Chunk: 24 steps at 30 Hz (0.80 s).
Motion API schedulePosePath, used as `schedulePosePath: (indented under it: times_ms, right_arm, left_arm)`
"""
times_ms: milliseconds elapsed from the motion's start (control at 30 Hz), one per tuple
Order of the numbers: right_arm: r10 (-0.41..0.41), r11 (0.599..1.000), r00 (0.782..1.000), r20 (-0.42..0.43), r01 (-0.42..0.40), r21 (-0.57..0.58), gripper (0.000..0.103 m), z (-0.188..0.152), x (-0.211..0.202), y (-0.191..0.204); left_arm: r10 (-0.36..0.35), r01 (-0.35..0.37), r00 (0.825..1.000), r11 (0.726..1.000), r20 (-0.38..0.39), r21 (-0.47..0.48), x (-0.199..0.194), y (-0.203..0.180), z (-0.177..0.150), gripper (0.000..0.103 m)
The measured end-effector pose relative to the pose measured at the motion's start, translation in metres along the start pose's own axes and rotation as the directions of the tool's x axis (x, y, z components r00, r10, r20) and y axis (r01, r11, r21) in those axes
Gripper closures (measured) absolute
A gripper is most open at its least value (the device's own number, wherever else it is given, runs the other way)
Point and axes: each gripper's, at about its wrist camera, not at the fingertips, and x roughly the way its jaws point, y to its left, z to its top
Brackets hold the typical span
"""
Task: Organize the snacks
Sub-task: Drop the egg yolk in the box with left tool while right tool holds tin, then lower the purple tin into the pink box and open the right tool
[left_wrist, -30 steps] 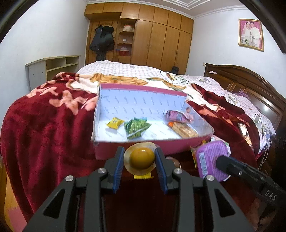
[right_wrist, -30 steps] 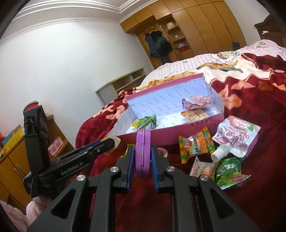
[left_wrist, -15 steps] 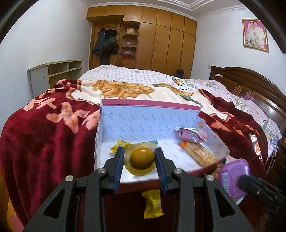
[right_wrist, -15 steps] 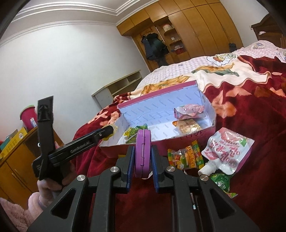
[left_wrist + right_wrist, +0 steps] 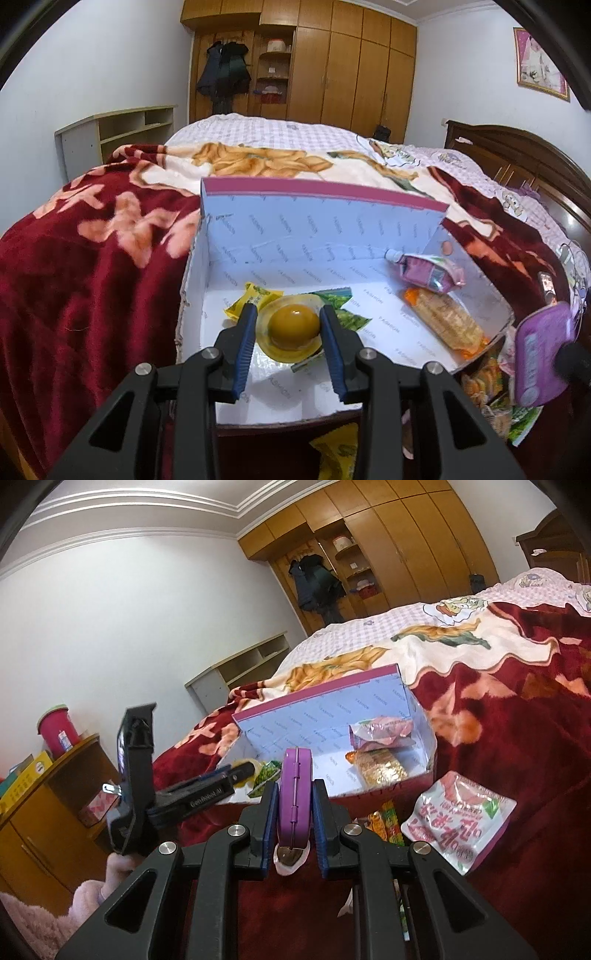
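The job looks partly done. Four snacks already lie in the box (image 5: 325,218), which sits on the red blanket (image 5: 85,280) near the foot edge of the bed: a yellow packet (image 5: 251,295) and a green packet (image 5: 347,314) toward the box's left wall, a pink pouch (image 5: 432,271) and an orange biscuit pack (image 5: 447,321) along its right wall. The left claw (image 5: 288,326) pinches a jelly cup (image 5: 293,325) and holds it over the box floor, above the green packet; by my reading it is ready to be let go. The right claw (image 5: 294,805) is pressed together on a purple case (image 5: 295,790), held on edge outside the box's near wall.

Left to do: drop both held items, then gather the loose ones on the blanket in front of the box, namely a white-and-pink pouch (image 5: 458,823), a striped candy bag (image 5: 384,821) and a yellow wrapper (image 5: 336,454).

The left view looks straight down into the box and shows its whole floor and the yellow wrapper at the near wall. The right view alone shows the big pouch clearly, the left tool from the side with a pink sleeve (image 5: 88,897) behind it, and a cabinet (image 5: 40,805) beside the bed. The left view catches the purple case only at its right edge.
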Motion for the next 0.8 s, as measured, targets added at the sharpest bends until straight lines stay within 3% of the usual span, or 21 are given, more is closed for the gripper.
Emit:
schedulePosePath:
  times_ms: [233, 333, 467, 800]
  right_arm:
    - [-0.006, 1.000, 1.000, 0.006, 0.006, 0.003, 0.084, 0.008, 0.008, -0.003]
    - [-0.012, 1.000, 1.000, 0.008, 0.012, 0.003, 0.084, 0.011, 0.012, -0.006]
    - [-0.023, 1.000, 1.000, 0.015, 0.023, 0.007, 0.084, 0.017, 0.015, -0.011]
    - [-0.143, 0.990, 0.989, 0.030, 0.143, -0.002, 0.084, 0.032, 0.035, -0.032]
  left_arm:
    - [0.013, -0.013, 1.000, 1.000, 0.004, 0.024, 0.009, -0.003, -0.002, 0.066]
    - [0.033, -0.032, 0.999, 0.999, -0.005, 0.035, 0.013, -0.004, -0.003, 0.057]
    - [0.037, -0.037, 0.999, 0.999, -0.009, 0.032, 0.016, -0.005, -0.003, 0.055]
    - [0.032, -0.032, 0.999, 0.999, 0.004, 0.011, 0.009, -0.001, -0.001, 0.054]
